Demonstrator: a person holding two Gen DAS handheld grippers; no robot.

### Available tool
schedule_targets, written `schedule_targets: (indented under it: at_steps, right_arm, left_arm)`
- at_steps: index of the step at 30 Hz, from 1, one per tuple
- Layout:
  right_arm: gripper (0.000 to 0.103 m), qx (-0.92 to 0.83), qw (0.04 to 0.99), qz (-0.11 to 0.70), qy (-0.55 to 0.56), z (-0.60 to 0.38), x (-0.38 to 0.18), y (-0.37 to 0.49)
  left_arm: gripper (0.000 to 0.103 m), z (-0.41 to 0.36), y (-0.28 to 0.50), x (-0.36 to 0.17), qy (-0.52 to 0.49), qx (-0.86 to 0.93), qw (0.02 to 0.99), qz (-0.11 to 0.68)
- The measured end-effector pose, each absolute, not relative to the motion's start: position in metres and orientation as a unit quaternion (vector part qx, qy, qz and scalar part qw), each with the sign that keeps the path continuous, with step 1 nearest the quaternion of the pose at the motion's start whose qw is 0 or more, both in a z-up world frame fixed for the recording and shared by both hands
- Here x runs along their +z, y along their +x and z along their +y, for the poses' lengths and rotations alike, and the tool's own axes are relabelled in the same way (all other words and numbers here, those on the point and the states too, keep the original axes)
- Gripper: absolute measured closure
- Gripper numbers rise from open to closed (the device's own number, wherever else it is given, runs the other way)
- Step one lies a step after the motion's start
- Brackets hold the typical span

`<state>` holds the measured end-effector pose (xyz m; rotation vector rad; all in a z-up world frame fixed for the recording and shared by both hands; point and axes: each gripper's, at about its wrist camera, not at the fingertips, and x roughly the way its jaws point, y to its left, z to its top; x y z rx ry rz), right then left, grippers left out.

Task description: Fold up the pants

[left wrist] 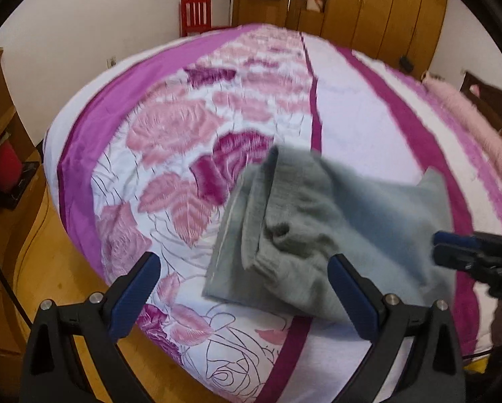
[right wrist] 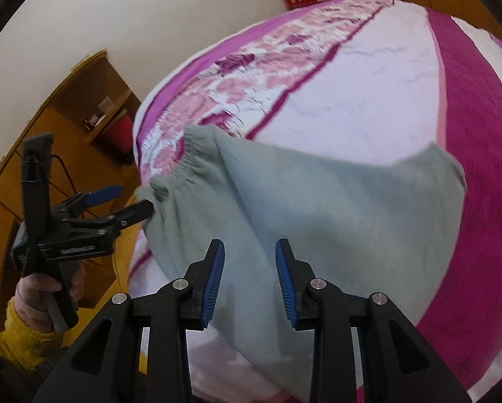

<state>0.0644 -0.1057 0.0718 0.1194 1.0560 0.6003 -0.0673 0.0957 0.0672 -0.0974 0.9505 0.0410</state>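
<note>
Pants (left wrist: 304, 228) on bed (left wrist: 358, 110) (near edge)

soft even light, motion blur, fisheye warping

A bed (left wrist: 123, 141) wears a pink-and-magenta floral quilt. Beyond it, a red chair (left wrist: 196, 15) stands against the white wall beside a wooden wardrobe (left wrist: 385, 3). A fluffy pink blanket (left wrist: 475, 117) lies along the bed's right edge.

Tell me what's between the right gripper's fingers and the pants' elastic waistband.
Only the pants' own grey-green fabric, per the right wrist view. The right gripper stands open above it; the waistband lies beyond, on the floral bedspread.
</note>
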Motion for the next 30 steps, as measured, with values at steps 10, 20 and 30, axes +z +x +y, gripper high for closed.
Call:
schedule_targets:
  at_steps: [10, 20, 30]
  right_arm:
    - [0.071, 0.273, 0.802, 0.531, 0.035, -0.109, 0.043, 0.056]
    - [0.071, 0.261, 0.814, 0.519, 0.022, -0.119, 0.05, 0.044]
    - [0.071, 0.254, 0.819, 0.511, 0.056, -0.14, 0.05, 0.041]
  left_arm:
    - [0.001, 0.119, -0.074, 0.029, -0.038, 0.078, 0.858, 0.506]
    - [0.002, 0.091, -0.083, 0.086, -0.061, 0.022, 0.891, 0.45]
    - [0.031, 0.07, -0.05, 0.051, -0.111, 0.014, 0.866, 0.488]
